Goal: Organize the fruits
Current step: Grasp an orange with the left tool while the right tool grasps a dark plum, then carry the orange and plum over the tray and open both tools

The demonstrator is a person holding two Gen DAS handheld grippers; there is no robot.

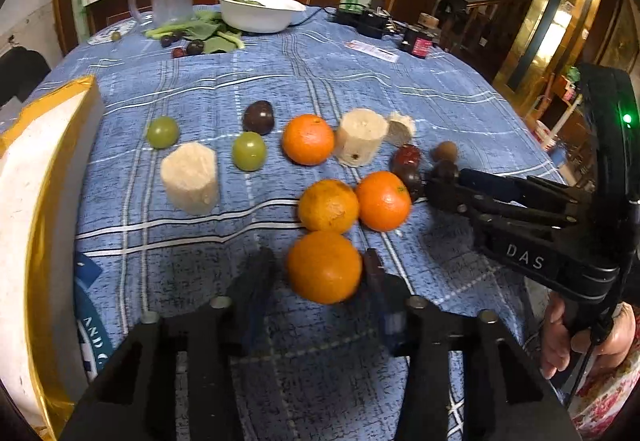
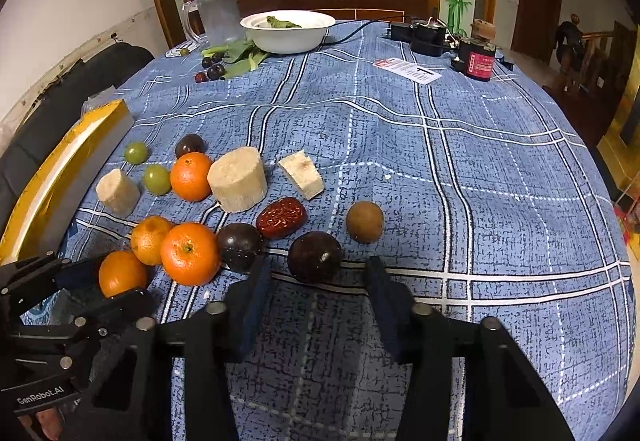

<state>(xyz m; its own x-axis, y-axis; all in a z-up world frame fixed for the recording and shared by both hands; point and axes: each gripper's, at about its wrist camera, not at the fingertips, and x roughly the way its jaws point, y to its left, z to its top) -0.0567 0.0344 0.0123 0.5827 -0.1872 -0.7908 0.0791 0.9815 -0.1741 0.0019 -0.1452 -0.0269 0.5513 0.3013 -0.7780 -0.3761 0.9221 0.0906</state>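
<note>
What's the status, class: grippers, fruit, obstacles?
Left hand-held gripper open around nearest orange. Right hand-held gripper open, dark plum at its tips. Two oranges crowd just behind.

At lower centre, the left gripper has its fingers spread around an orange. Two more oranges sit just above it. The right gripper enters from the right, by dark fruits.
</note>
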